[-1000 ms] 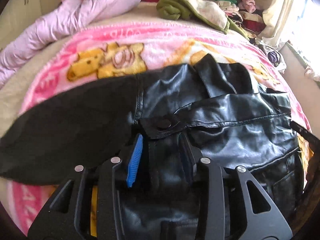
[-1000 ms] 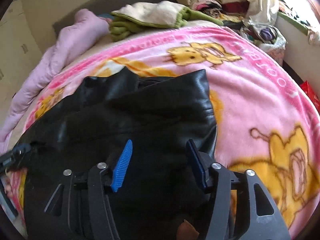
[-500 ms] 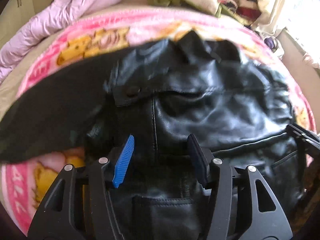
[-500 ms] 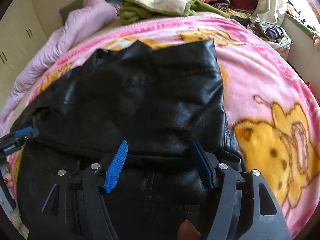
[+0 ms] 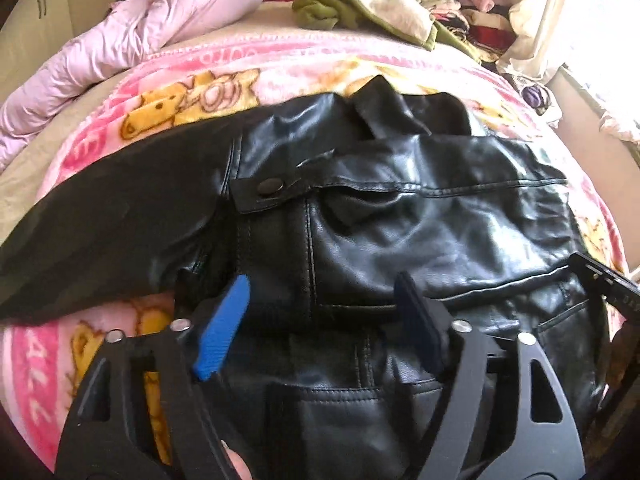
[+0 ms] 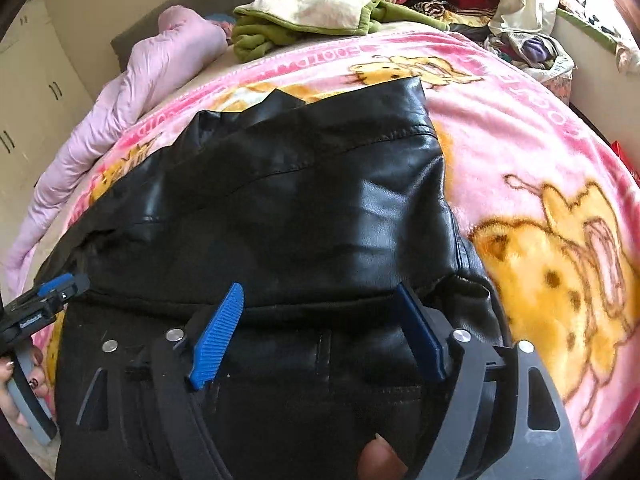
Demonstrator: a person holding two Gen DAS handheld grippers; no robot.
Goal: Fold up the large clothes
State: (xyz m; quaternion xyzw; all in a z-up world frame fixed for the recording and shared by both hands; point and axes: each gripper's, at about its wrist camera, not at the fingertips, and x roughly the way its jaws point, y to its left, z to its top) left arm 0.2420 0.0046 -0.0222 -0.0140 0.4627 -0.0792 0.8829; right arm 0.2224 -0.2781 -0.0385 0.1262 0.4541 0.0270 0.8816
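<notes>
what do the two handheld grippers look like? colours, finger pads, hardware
Both match: the left gripper and right gripper are black plastic frames with triangular cutouts and silver round bolts. One ribbed pad is bright blue, the opposite one darker navy. The hand wears dark patterned nail polish.

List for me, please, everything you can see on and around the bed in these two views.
leather jacket: one, black, partly folded on the blanket, one sleeve lying out to the side
blanket: one, pink with yellow cartoon figures, spread over the bed
quilted coat: one, pale lilac, at the far edge of the bed
fleece garment: one, green and cream, folded, far edge
clothes pile: mixed colours, far corner; count unclear
left gripper: black with blue pads, jaws just opened, over the jacket
right gripper: the same, jaws just opened, nothing pinched
</notes>
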